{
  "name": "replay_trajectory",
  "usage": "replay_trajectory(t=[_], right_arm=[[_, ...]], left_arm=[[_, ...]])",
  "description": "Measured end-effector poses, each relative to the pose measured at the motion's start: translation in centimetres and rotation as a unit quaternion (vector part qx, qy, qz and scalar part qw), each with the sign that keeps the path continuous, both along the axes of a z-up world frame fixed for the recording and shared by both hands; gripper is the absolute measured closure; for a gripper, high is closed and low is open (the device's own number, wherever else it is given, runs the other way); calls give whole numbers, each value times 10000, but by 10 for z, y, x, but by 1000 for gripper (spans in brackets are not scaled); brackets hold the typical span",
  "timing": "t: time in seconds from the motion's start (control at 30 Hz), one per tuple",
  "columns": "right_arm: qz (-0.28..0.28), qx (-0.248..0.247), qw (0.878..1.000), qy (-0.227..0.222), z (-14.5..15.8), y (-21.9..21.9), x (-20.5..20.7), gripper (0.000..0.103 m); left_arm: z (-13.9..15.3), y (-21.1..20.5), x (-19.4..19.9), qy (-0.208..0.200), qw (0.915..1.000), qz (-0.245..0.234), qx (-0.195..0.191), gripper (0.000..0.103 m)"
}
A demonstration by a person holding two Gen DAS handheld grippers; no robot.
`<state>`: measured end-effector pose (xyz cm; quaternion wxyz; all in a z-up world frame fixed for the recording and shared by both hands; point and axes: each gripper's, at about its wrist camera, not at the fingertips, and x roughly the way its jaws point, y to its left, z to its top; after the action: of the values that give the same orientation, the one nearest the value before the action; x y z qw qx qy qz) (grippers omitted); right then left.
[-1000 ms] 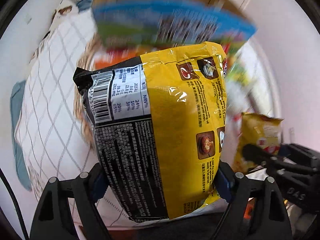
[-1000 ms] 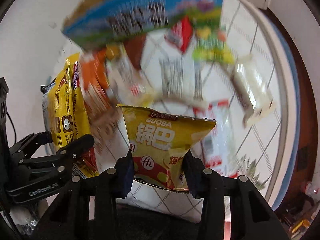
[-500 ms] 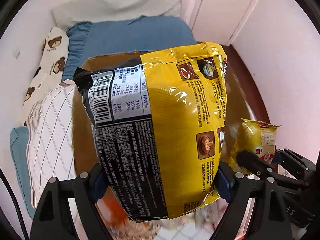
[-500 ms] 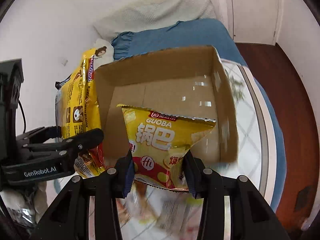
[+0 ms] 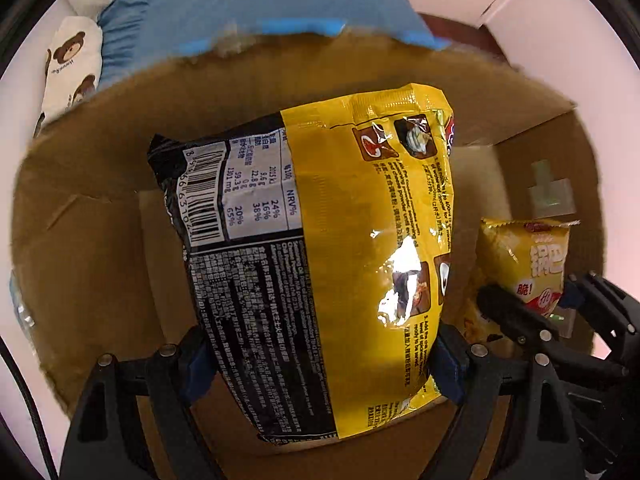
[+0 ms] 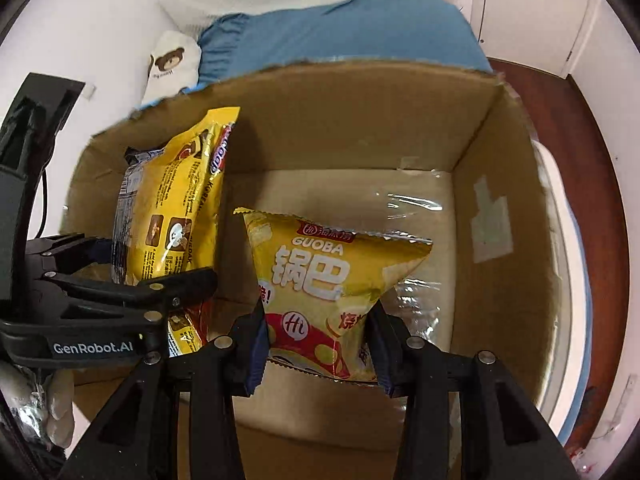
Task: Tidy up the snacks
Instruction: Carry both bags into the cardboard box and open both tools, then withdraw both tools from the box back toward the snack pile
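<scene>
Brown cardboard now fills the left wrist view: the open cardboard box (image 5: 92, 240) is seen all around the big yellow noodle packet (image 5: 320, 264), where a second ago a checked cloth and a pile of other snacks were seen. The noodle packet is pinched at its two sides by the left tongs (image 5: 320, 360), which are held wide because the packet is wide. At the right edge, the small yellow Guoba bag (image 5: 520, 264) is seen in the right tongs (image 5: 528, 312), also over the box. In the right wrist view, the snack pile has gone from sight too, and the inside of the box is looked into from above. Its taped floor (image 6: 416, 200) is bare. The Guoba bag is gripped low down by the right tongs (image 6: 320, 340), which are pressed in tight on it. The left tongs (image 6: 104, 264) and the noodle packet are seen to the left, near the box's left wall. Behind the box, a blue pillow (image 6: 340, 36) and a teddy-bear cloth (image 6: 172, 60) are seen. Both snacks have been carried over the box but are not yet let go; it is judged that they can be dropped in next.
</scene>
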<state>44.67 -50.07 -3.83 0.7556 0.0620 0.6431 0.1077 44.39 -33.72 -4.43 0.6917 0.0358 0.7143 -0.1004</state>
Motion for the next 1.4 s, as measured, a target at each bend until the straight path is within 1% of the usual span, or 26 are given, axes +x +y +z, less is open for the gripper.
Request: replay_trajectory(t=[0.07, 0.1, 0.13, 0.17, 0.2, 0.27, 0.37, 0.5, 0.57, 0.63, 0.7, 0.73, 0.77, 0.83, 0.87, 0.9, 1.1, 1.3, 1.4], right_arm=[[27, -29, 9999, 138, -13, 1, 11, 46], [15, -52, 9999, 153, -16, 1, 15, 27], [4, -67, 9998, 181, -15, 1, 17, 11], [28, 73, 9997, 229, -16, 0, 19, 11], [19, 65, 9997, 255, -17, 0, 21, 11], [26, 89, 9997, 242, -15, 2, 25, 11], [8, 51, 9996, 265, -14, 5, 27, 11], [-66, -25, 9998, 176, 1, 5, 11, 11], [-89, -81, 9998, 138, 1, 10, 11, 11], [-87, -162, 9998, 55, 10, 15, 2, 11], [-113, -219, 9997, -6, 23, 19, -15, 11], [-147, -219, 9996, -46, 27, 20, -21, 11], [-187, -202, 9996, -78, 33, 21, -29, 11], [-252, -170, 9994, -139, 42, 22, -36, 11], [-292, -159, 9993, -197, 47, 21, -42, 11], [-310, -167, 9991, -249, 50, 21, -48, 11], [-373, -280, 9970, -618, 75, 19, -87, 11], [-369, -537, 9913, -1146, 104, 22, -124, 11], [-391, -522, 9890, -1329, 119, 22, -139, 11]], left_arm=[[-10, 3, 2, 107, 9999, 104, 31, 17], [-13, 4, 3, 138, 9997, 170, 62, 16], [-16, 6, 2, 193, 9996, 211, 68, 16], [-18, 8, 2, 238, 9993, 274, -8, 12], [-22, 12, 4, 260, 9991, 327, -87, 8], [-19, 14, 1, 236, 9986, 410, -215, 7], [-7, 15, -5, 127, 9985, 481, -212, 7], [19, 19, -19, -110, 9974, 659, -280, 7], [31, 22, -29, -226, 9966, 725, -317, 7], [45, 22, -42, -383, 9960, 757, -287, 7], [59, 24, -55, -581, 9950, 787, -220, 7], [69, 27, -63, -677, 9942, 805, -207, 7], [78, 30, -63, -739, 9937, 822, -192, 7], [92, 32, -79, -944, 9918, 851, -154, 7], [91, 34, -83, -1023, 9909, 860, -140, 7], [79, 49, -77, -1095, 9900, 875, -132, 7], [91, 61, -110, -1545, 9831, 974, -130, 7], [105, 61, -144, -1783, 9792, 950, -196, 7], [112, 60, -158, -1977, 9758, 917, -170, 7]])
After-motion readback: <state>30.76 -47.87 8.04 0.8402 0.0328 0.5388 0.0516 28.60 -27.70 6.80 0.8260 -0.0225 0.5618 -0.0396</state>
